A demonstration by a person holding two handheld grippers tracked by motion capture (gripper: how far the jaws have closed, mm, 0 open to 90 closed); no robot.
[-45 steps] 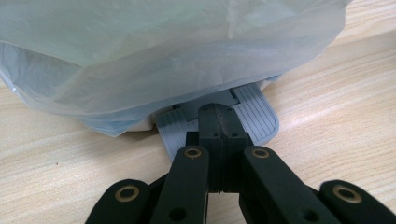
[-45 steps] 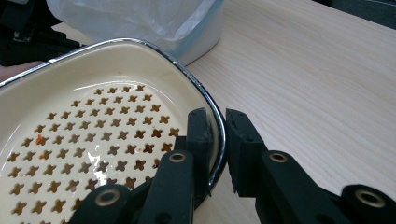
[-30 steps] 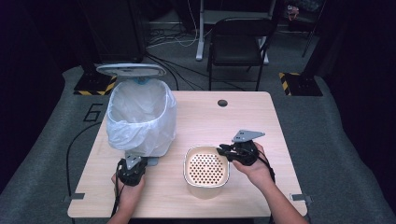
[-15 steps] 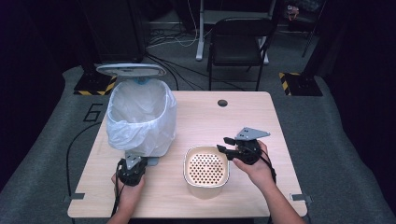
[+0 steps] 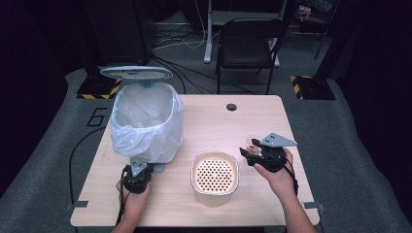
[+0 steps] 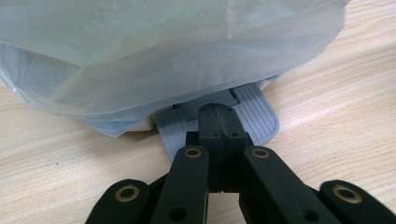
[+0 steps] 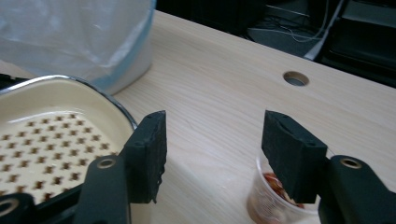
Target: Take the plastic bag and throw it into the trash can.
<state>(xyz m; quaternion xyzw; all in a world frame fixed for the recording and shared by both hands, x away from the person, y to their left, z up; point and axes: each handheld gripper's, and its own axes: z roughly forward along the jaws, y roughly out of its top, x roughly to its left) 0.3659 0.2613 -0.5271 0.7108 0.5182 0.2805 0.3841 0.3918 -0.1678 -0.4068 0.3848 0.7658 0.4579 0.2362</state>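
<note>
Pale wood-grain bench (image 5: 209,121) under dim light carries a bin (image 5: 145,121) lined with thin, crinkled translucent plastic near its left edge. The left gripper (image 6: 218,122), jaws shut and empty, presses the ribbed grey pedal (image 6: 252,116); the lid (image 5: 136,73) stands raised. The right gripper (image 7: 212,151), jaws just opening with nothing between, has the small clear cup (image 5: 253,141) just beside and beneath its outer jaw, toward the bench's right edge, while the perforated cream enamel dish (image 5: 214,172) sits leftward
</note>
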